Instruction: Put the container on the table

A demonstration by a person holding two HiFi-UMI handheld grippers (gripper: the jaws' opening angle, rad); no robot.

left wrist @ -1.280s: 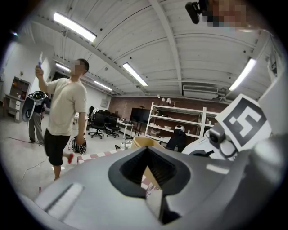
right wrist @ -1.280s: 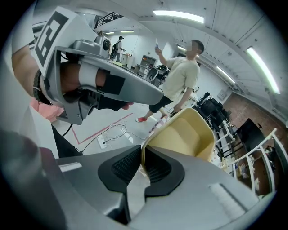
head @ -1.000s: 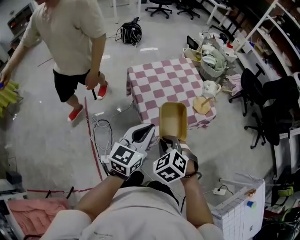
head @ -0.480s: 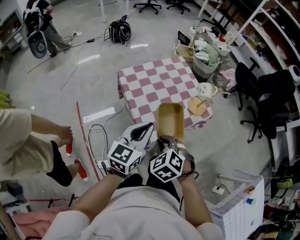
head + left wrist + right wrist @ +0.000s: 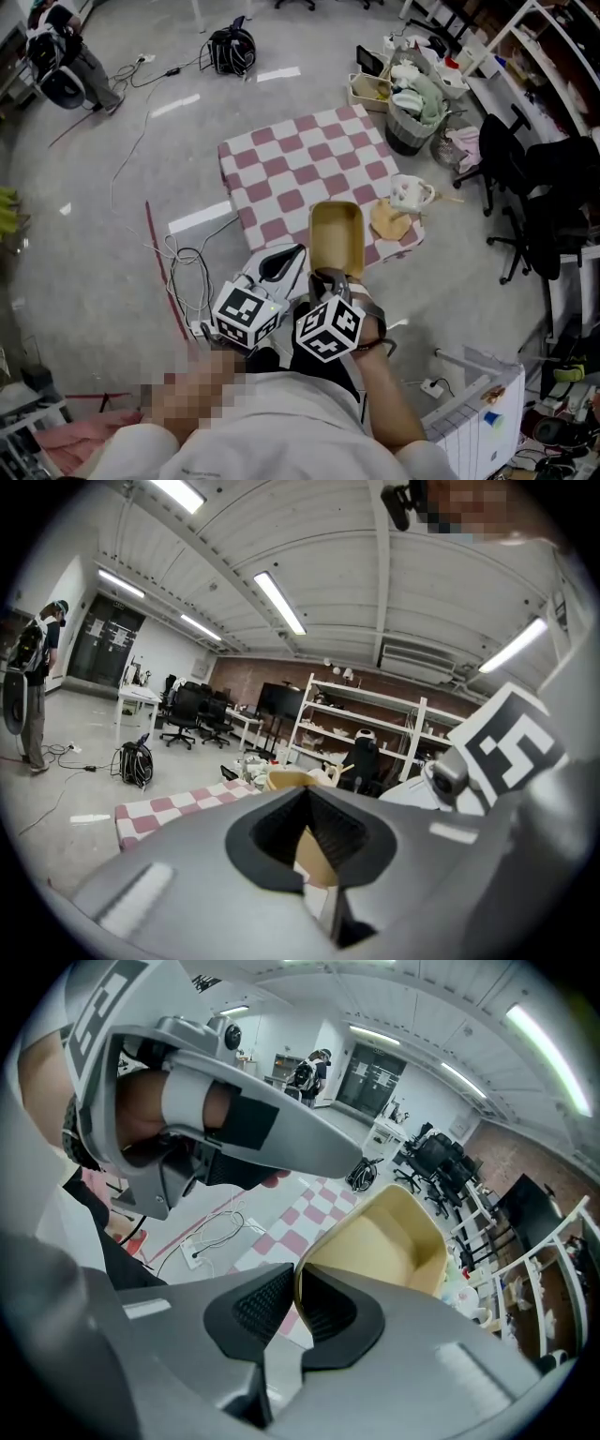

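A tan, deep, rounded-rectangle container (image 5: 337, 239) hangs in front of me, seen over the near edge of the low table (image 5: 281, 164) with its pink-and-white checked cloth. My right gripper (image 5: 328, 279) is shut on the container's near wall; in the right gripper view the pads pinch the rim (image 5: 296, 1283) and the container (image 5: 389, 1241) opens away from me. My left gripper (image 5: 286, 265) sits just left of it, shut and holding nothing. In the left gripper view its tips (image 5: 305, 792) meet, and the container (image 5: 317, 857) shows through the gap behind them.
A white jug (image 5: 409, 192) and a flat tan disc (image 5: 387, 223) stand at the table's right corner. Cables and a power strip (image 5: 192, 281) lie on the floor to the left. A full basket (image 5: 412, 117), black office chairs (image 5: 544, 206) and shelving crowd the right side.
The person in the beige shirt and red shoes has gone out of view at the left. The view has shifted; the container stays held in my right gripper near the table's edge.
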